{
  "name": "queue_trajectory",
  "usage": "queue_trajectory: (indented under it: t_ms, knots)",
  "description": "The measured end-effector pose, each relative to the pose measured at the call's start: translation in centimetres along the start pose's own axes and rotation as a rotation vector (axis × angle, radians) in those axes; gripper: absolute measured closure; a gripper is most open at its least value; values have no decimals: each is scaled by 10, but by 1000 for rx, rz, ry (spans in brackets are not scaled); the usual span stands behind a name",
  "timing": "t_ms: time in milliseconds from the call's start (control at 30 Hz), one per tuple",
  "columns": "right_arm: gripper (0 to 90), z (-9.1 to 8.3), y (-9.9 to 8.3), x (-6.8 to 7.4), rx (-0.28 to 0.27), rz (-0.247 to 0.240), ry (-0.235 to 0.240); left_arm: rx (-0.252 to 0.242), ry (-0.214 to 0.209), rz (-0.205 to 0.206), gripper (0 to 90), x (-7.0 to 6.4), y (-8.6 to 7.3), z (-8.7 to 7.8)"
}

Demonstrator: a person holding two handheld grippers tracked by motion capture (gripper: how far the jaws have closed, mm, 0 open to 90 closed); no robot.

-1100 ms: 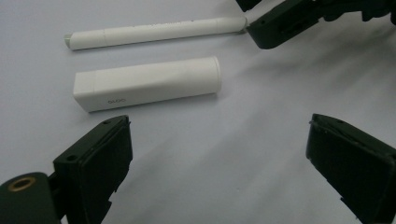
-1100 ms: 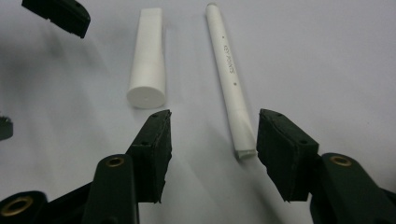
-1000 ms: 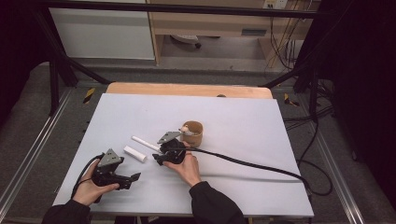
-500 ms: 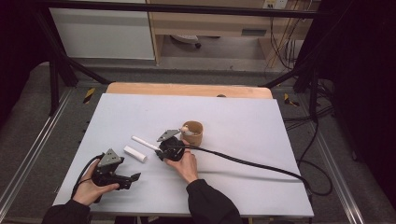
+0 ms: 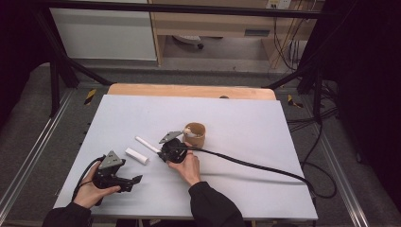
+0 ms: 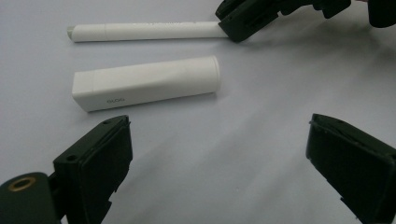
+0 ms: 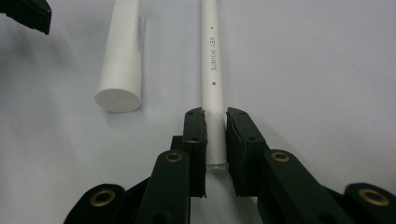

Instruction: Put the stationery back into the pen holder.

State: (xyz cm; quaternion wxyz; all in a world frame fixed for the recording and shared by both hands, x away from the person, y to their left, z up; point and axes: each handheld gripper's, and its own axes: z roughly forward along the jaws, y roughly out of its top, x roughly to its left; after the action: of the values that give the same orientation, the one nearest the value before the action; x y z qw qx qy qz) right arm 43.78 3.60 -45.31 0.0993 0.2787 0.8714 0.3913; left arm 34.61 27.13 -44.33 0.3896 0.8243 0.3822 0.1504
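A slim white pen (image 5: 145,144) marked "KEY POINTS" (image 7: 212,56) lies on the grey table (image 5: 246,118). My right gripper (image 7: 215,135) is shut on its near end, and shows left of the cup in the high view (image 5: 161,152). A thicker white tube (image 5: 136,155) lies beside the pen, parallel to it (image 6: 147,83). My left gripper (image 6: 224,154) stands wide open, low over the table and short of the tube, with nothing between its fingers. It is at the front left in the high view (image 5: 135,179).
A brown cup (image 5: 195,134) with something pale at its rim stands just behind my right hand. The right gripper's black cable (image 5: 255,166) trails across the table to the right edge. A wooden strip (image 5: 189,91) borders the far side.
My right gripper has edged slightly along the table toward the pen's end. The left gripper, the tube and the cup have not moved.
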Motion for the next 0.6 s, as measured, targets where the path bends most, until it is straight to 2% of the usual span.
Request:
queue_trajectory:
  t_ms: [267,600]
  knots:
    - [789,-10,4,4,-9,3,10,2,-1,2,71,0,0,0]
    - [790,-28,9,9,-15,-32,3,1,0,2,71,0,0,0]
